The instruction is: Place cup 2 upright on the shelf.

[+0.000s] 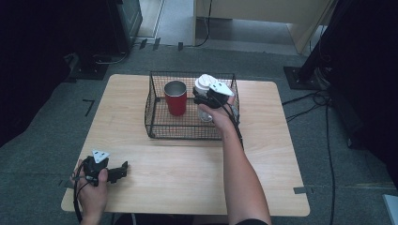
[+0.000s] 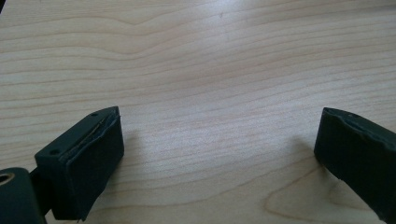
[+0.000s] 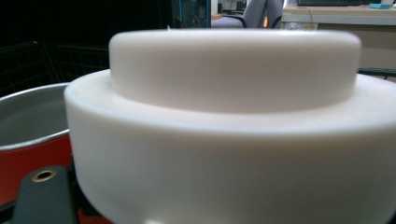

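A black wire basket [image 1: 152, 105] stands on the far middle of the wooden table [image 1: 187, 164]. Inside it a red cup [image 1: 175, 98] with a metal inside stands upright; its rim [image 3: 28, 116] shows at the left of the right gripper view. Just right of the cup is a clear bottle with a wide white cap [image 1: 202, 84], and that cap [image 3: 224, 121] looms very close in the right gripper view. My right gripper [image 1: 206, 99] is over the basket, shut on this bottle below the cap. My left gripper [image 1: 123, 169] rests low at the table's near left, open and holding nothing [image 2: 219, 144].
Grey carpet surrounds the table, with cables [image 1: 305, 101] on the floor to the right. Dark equipment stands at the far left and a stand base [image 1: 300, 75] at the far right. Bare wood [image 2: 210, 70] lies ahead of the left gripper.
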The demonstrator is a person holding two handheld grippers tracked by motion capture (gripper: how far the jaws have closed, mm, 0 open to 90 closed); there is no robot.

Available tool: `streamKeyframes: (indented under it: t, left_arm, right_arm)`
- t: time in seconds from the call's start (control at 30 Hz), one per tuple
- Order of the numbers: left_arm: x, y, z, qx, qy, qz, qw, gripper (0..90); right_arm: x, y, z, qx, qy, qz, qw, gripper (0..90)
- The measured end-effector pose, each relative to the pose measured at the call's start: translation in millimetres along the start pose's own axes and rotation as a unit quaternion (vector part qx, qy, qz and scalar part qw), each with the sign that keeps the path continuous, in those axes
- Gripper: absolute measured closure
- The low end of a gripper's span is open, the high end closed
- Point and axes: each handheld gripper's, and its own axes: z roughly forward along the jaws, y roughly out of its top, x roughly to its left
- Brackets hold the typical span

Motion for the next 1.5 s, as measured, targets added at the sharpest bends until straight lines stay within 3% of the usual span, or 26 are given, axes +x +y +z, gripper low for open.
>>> streamKeyframes:
  t: [0.37, 0.5, 1.1, 1.2, 1.3, 1.5]
  left_arm:
    - [0.0, 0.0, 0.0, 0.0, 0.0, 0.0, 1.0, 2.2]
    - [0.0, 0.0, 0.0, 0.0, 0.0, 0.0, 1.0, 2.2]
    - [0.0, 0.0, 0.0, 0.0, 0.0, 0.0, 1.0, 2.2]
    - [0.0, 0.0, 0.0, 0.0, 0.0, 0.0, 1.0, 2.2]
    - [0.0, 0.0, 0.0, 0.0, 0.0, 0.0, 1.0, 2.2]
    - [0.0, 0.0, 0.0, 0.0, 0.0, 0.0, 1.0, 2.2]
  right_arm:
    - [2.8, 1.3, 0.2, 0.01, -0.004, -0.005, 0.9999, 15.2]
    - [6.6, 3.1, -0.9, 0.014, -0.009, -0.005, 0.9999, 6.6]
    - [4.1, 14.5, -13.6, -0.021, 0.017, -0.019, 0.9995, 0.0]
    - [3.0, 16.5, -16.2, -0.025, 0.017, -0.018, 0.9994, 0.0]
    - [1.9, 18.2, -17.4, -0.028, 0.0, -0.023, 0.9993, 0.0]
    - [0.9, 22.4, -22.8, -0.038, 0.007, -0.018, 0.9991, 0.0]
